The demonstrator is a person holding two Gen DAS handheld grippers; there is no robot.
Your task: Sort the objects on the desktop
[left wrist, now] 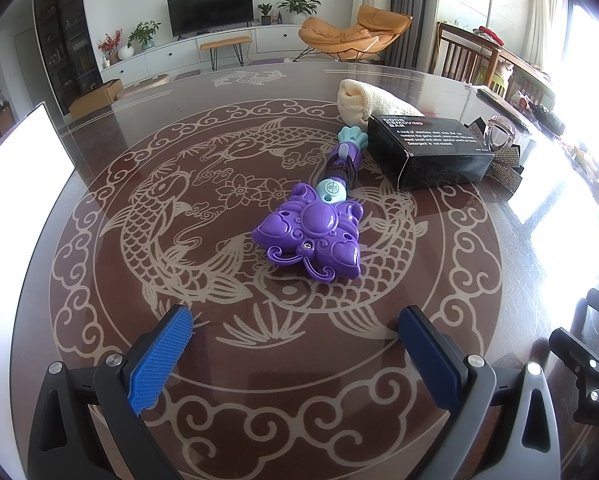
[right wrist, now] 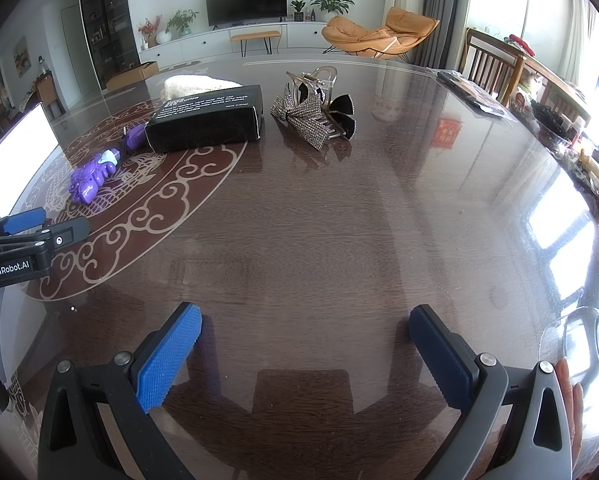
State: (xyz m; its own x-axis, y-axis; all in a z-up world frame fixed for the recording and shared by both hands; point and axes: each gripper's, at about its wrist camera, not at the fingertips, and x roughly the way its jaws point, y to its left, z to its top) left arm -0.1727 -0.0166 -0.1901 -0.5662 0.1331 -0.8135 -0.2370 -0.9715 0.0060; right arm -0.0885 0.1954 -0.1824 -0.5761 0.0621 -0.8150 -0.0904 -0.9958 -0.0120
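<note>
A purple toy wand (left wrist: 311, 236) with a teal handle end lies on the glass table top, straight ahead of my left gripper (left wrist: 295, 320), which is open and empty a short way in front of it. Behind the wand sit a black box (left wrist: 431, 152) and a cream knitted cloth (left wrist: 363, 98). In the right wrist view the wand (right wrist: 93, 178) lies far left, the black box (right wrist: 207, 118) behind it, and a rhinestone bow hair clip (right wrist: 311, 116) further right. My right gripper (right wrist: 305, 320) is open and empty over bare table.
A white lit screen (left wrist: 23, 160) stands at the table's left edge. A clear glass dish (right wrist: 579, 340) sits at the right near my right hand. Dark items lie along the far right rim (right wrist: 471, 94). Wooden chairs stand beyond the table.
</note>
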